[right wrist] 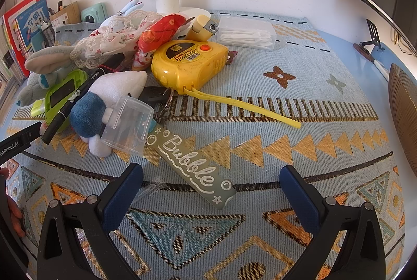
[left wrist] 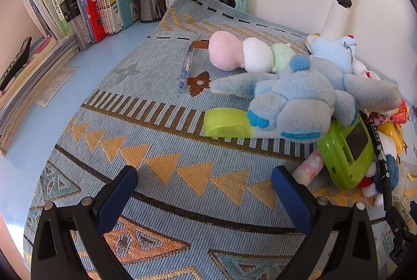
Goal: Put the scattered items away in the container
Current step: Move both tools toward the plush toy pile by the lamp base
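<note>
Both my grippers, left point(left wrist: 204, 185) and right point(right wrist: 211, 182), hover low, jaws wide, holding nothing. Toy pile point(right wrist: 104, 66) sits left of the yellow tape measure point(right wrist: 187, 63); bare cloth point(right wrist: 299, 103) right of it.

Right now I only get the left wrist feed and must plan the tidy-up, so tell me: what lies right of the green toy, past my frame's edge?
Observer: A yellow tape measure sits there, its yellow strap trailing across the woven mat.
Operator: Anything near the right gripper?
Observer: A grey-green "Bubble" key tag lies between the open fingers of the right gripper, ahead of them.
Operator: Any box further back?
Observer: A clear lidded box of white floss picks stands by the wall.
Operator: And my own gripper?
Observer: The left gripper is open and holds nothing.
</note>
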Available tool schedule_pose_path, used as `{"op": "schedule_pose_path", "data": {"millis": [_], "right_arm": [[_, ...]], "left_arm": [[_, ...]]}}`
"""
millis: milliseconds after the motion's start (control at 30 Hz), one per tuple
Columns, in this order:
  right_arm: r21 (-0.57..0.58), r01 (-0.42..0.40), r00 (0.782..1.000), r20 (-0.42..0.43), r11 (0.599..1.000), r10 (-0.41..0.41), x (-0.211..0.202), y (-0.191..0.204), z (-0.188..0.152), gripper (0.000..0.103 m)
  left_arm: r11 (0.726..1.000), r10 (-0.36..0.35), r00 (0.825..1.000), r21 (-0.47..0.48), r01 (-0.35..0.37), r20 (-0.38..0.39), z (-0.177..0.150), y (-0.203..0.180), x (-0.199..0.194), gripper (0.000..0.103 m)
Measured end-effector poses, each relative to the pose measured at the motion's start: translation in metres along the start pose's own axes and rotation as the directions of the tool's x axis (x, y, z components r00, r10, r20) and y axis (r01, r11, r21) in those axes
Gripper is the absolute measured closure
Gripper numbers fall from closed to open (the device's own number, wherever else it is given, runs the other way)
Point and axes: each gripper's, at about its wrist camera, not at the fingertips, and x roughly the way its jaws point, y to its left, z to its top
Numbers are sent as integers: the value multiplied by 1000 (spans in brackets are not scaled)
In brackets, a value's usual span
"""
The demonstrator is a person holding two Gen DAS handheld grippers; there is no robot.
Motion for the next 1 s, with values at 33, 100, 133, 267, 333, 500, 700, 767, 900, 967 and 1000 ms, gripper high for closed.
{"op": "schedule_pose_path", "data": {"millis": [33, 100, 133, 267, 333, 500, 700, 767, 900, 967, 1000], "right_arm": [[0, 0, 1000, 0, 1000, 0, 0, 0, 0, 0], [0, 0, 1000, 0, 1000, 0, 0, 0, 0, 0], [0, 0, 1000, 0, 1000, 0, 0, 0, 0, 0], [0, 0, 1000, 0, 1000, 0, 0, 0, 0, 0], [0, 0, 1000, 0, 1000, 0, 0, 0, 0, 0], [-4, -14, 996, -90, 1000, 13, 2, -1, 8, 0], [27, 13, 978, -210, 1000, -7, 16, -4, 20, 0], [35, 18, 975, -221, 999, -10, 25, -7, 27, 0], [64, 37, 983, -179, 997, -25, 33, -9, 31, 0], [52, 35, 978, -206, 998, -23, 37, -9, 35, 0], [50, 31, 973, -231, 998, -18, 40, -10, 38, 0]], "left_arm": [[1000, 1, 1000, 0, -1, 0, 0, -1, -1, 0], [1000, 3, 1000, 2, -3, 0, -2, -3, -3, 0], [1000, 2, 1000, 2, -2, -1, -2, -3, -4, 0], [1000, -15, 1000, 18, 16, -4, -4, 2, -3, 0], [998, -33, 999, 46, 33, -16, -5, 4, -4, 0], [977, -111, 988, 171, 128, -105, -5, 8, -7, 0], [937, -142, 964, 283, 204, -223, -3, 11, -9, 0], [940, -147, 969, 276, 199, -199, -5, 13, -10, 0], [942, -143, 968, 272, 198, -208, -4, 13, -10, 0], [939, -134, 957, 277, 206, -256, 2, 12, -7, 0], [941, -132, 953, 268, 207, -273, 6, 14, -6, 0]]}}
